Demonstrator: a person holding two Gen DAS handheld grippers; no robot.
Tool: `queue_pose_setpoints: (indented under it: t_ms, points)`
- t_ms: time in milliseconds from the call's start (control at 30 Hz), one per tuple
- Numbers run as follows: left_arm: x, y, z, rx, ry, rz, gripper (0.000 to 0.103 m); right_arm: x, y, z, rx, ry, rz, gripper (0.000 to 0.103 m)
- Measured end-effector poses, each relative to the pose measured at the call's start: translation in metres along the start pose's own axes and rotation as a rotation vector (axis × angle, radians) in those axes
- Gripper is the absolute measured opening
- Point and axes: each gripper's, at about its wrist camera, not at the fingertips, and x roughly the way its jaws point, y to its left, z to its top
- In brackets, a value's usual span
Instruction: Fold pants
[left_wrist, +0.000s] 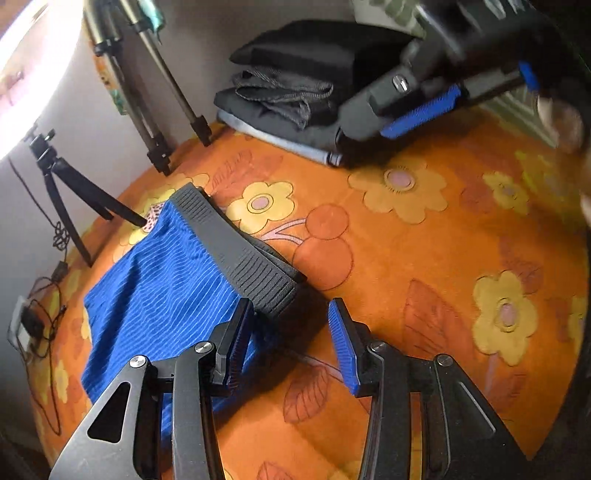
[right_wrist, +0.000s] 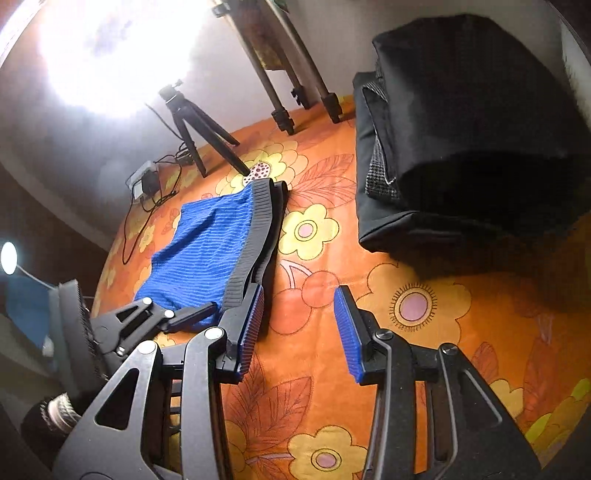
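Blue striped shorts with a wide black ribbed waistband lie folded on the orange flowered bedsheet. My left gripper is open and empty just in front of the waistband's near end. My right gripper is open and empty, also close to the waistband's near end; the shorts lie to its left. The right gripper also shows blurred at the top right of the left wrist view. Part of the left gripper shows at the left of the right wrist view.
A stack of folded dark clothes sits at the back of the bed, large in the right wrist view. Two tripods stand by the wall. A charger and cables lie at the bed's left edge.
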Motion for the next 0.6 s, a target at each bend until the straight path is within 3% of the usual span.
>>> queue_pose_setpoints:
  t_ms: [233, 300, 333, 467, 600]
  points:
    - [0.017, -0.003, 0.000, 0.012, -0.002, 0.042, 0.041, 0.012, -0.004, 0.011, 0.039, 0.005, 0.033, 0.042]
    - [0.018, -0.002, 0.000, -0.004, -0.017, 0.039, 0.041, 0.016, -0.003, 0.014, 0.052, 0.005, 0.043, 0.048]
    - [0.018, -0.001, -0.001, -0.013, -0.025, 0.033, 0.039, 0.018, -0.004, 0.016, 0.061, 0.005, 0.050, 0.049]
    - [0.015, 0.010, -0.001, -0.069, -0.061, -0.012, 0.015, 0.032, -0.001, 0.024, 0.082, 0.016, 0.065, 0.051]
    - [-0.001, 0.022, -0.004, -0.145, -0.126, -0.051, 0.010, 0.051, 0.010, 0.036, 0.076, 0.027, 0.074, 0.053]
